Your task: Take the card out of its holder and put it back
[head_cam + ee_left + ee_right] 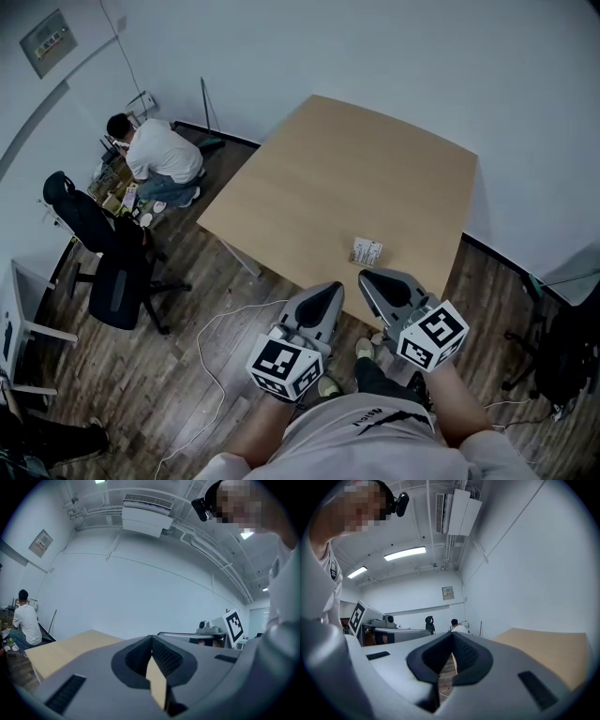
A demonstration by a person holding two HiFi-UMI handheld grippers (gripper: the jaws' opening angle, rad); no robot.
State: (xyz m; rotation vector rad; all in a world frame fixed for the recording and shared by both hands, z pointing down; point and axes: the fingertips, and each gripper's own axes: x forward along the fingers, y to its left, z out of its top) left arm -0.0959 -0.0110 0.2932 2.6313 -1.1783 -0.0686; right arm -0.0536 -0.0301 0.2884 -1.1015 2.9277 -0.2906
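A small white card holder with a card in it stands on the light wooden table, near its front edge. Both grippers hang in front of that edge, short of the holder and apart from it. My left gripper is below and left of the holder, its jaws shut with nothing between them. My right gripper is just below the holder, also shut and empty. In the left gripper view the left gripper's tips meet, with the table ahead at left. The right gripper view shows the right gripper's tips meeting too; the holder is hidden there.
A person in a white shirt crouches on the floor at far left amid clutter. A black office chair stands left of the table, and another dark chair at right. A white cable trails across the wooden floor.
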